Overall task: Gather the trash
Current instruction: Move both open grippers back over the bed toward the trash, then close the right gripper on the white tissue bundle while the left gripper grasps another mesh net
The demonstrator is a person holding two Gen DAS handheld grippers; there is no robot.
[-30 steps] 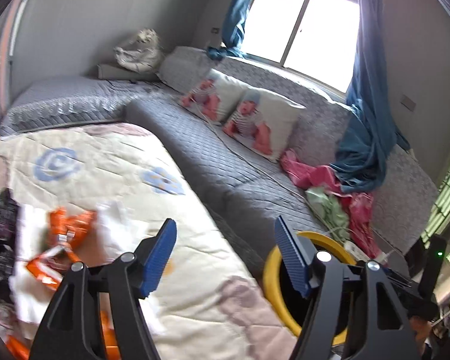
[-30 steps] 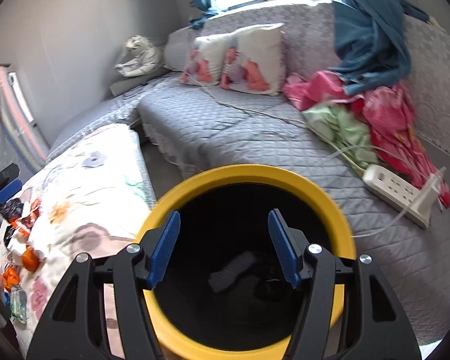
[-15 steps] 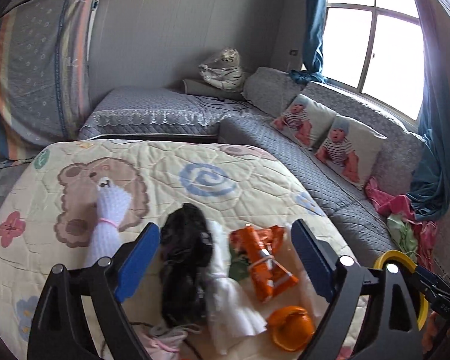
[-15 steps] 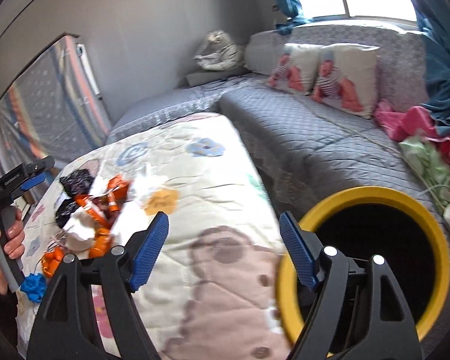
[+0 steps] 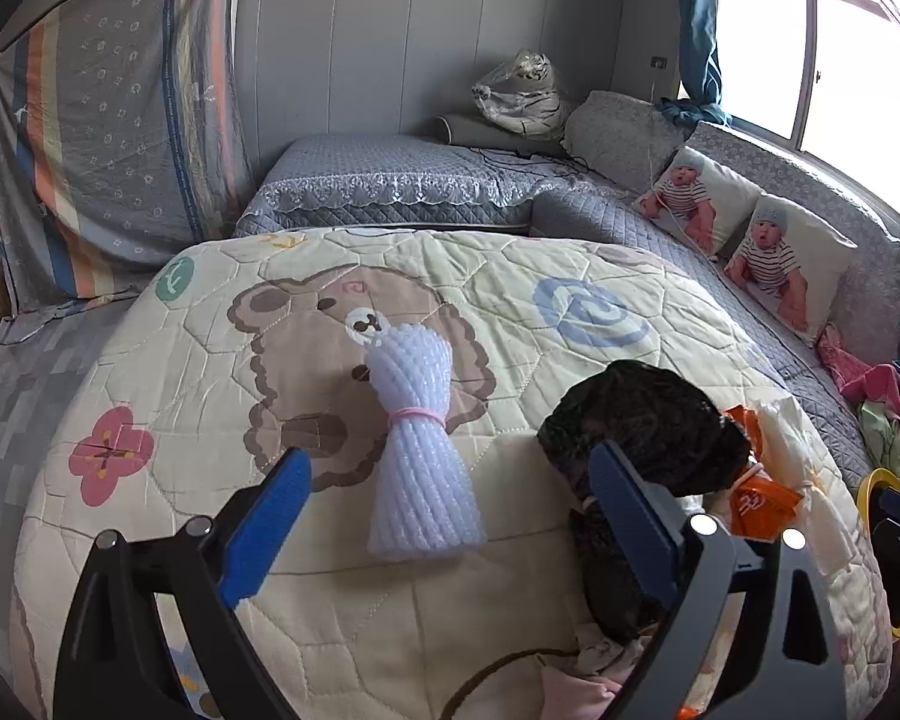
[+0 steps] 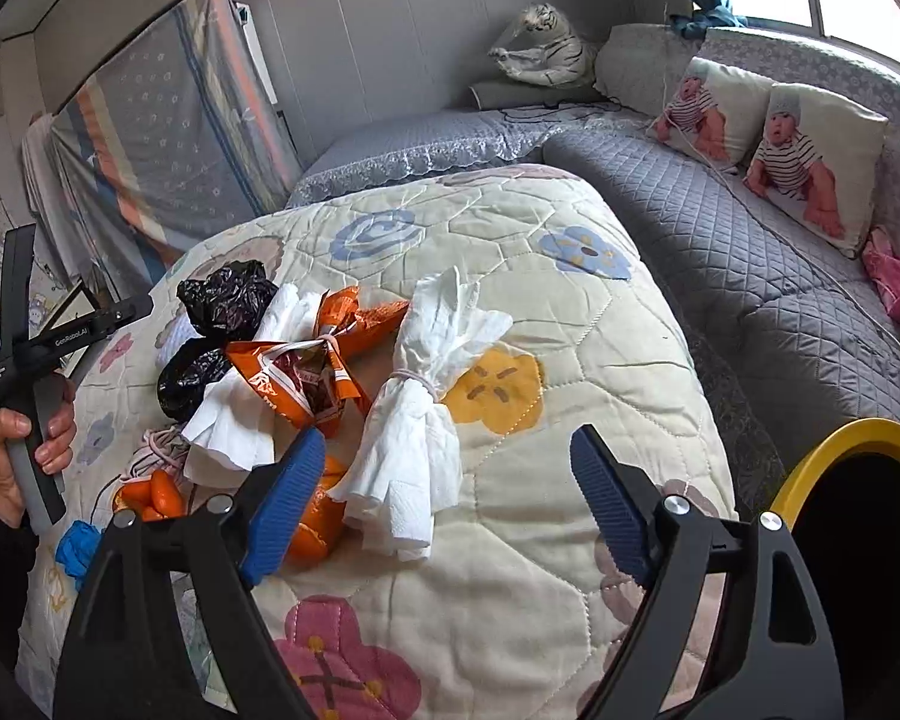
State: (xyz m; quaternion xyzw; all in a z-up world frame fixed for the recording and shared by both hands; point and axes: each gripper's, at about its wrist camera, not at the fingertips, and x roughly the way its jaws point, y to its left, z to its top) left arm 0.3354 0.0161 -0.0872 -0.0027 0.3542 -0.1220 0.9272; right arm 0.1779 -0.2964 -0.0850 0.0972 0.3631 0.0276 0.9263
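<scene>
Trash lies on a cream quilt (image 5: pixel 210 372). A white foam-net bundle (image 5: pixel 420 450) tied with a pink band sits just ahead of my left gripper (image 5: pixel 450 474), whose jaws are opening with nothing pressed between them. Right of it are a black plastic bag (image 5: pixel 642 420) and an orange wrapper (image 5: pixel 762 498). My right gripper (image 6: pixel 447 450) hovers over a tied white tissue bundle (image 6: pixel 432 396), its jaws also opening and empty. Beyond lie an orange wrapper (image 6: pixel 306 372), black bags (image 6: pixel 228 294) and orange scraps (image 6: pixel 156 492). The yellow-rimmed bin (image 6: pixel 858 438) stands at the right.
A grey quilted sofa (image 6: pixel 720 228) with two baby-print pillows (image 6: pixel 810 162) runs along the right. A person's hand (image 6: pixel 6 456) holds the left gripper's handle at the quilt's left edge. A blue scrap (image 6: pixel 78 546) lies near it. A draped striped sheet (image 5: pixel 90 150) stands behind.
Both grippers swung left from over the yellow bin to the quilt and its trash pile, and both sets of jaws have spread wider.
</scene>
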